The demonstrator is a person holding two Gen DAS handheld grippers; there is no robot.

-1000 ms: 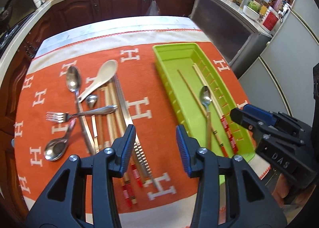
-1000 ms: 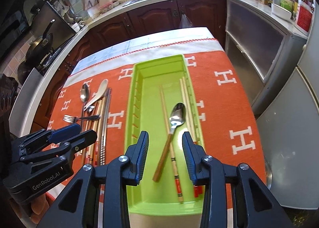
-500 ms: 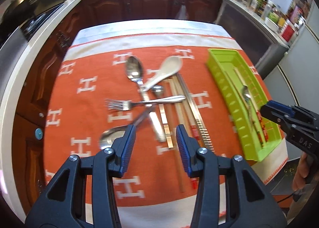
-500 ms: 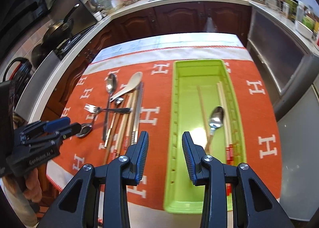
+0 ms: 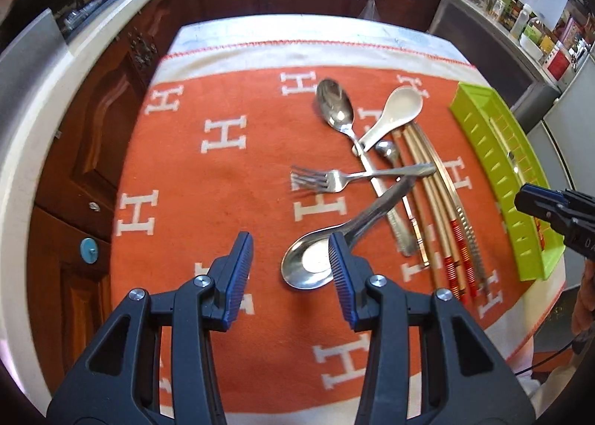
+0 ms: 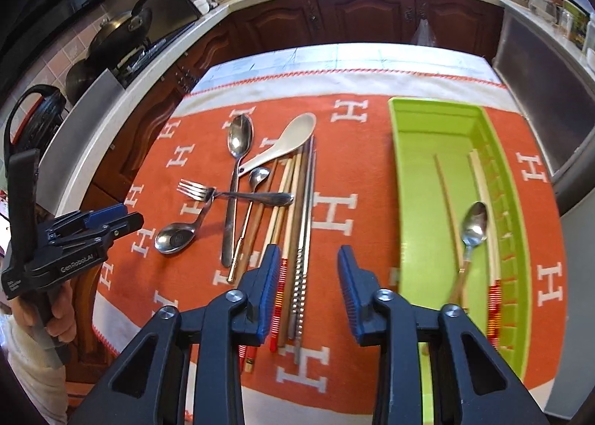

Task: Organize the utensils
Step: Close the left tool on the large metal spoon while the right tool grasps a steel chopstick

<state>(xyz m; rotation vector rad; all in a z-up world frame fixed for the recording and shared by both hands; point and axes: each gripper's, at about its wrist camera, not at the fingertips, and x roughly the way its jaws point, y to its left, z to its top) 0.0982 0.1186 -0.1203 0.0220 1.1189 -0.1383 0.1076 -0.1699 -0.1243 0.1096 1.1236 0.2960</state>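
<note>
A pile of utensils lies on the orange cloth: a big steel spoon (image 5: 334,105), a white ceramic spoon (image 5: 394,112), a fork (image 5: 334,177), a short wide spoon (image 5: 312,265) and several chopsticks (image 5: 438,209). My left gripper (image 5: 290,242) hangs open above the cloth, its right finger over the short spoon's bowl. The right gripper (image 6: 308,253) hovers over the metal chopsticks (image 6: 301,276), its jaws closing with nothing held between them. To its right, the green tray (image 6: 409,164) holds a small wooden-handled spoon (image 6: 474,227) and chopsticks (image 6: 450,198).
The cloth (image 5: 223,201) covers a small island with dark cabinets (image 6: 364,15) behind it. A stove with pans (image 6: 122,34) stands at the left and a steel appliance (image 6: 539,64) at the right. A hand (image 6: 59,317) holds the left gripper's handle.
Both grippers have swung left. The left went from the pile's right side to its left edge. The right went from over the tray to over the chopsticks, and its jaws have narrowed slightly.
</note>
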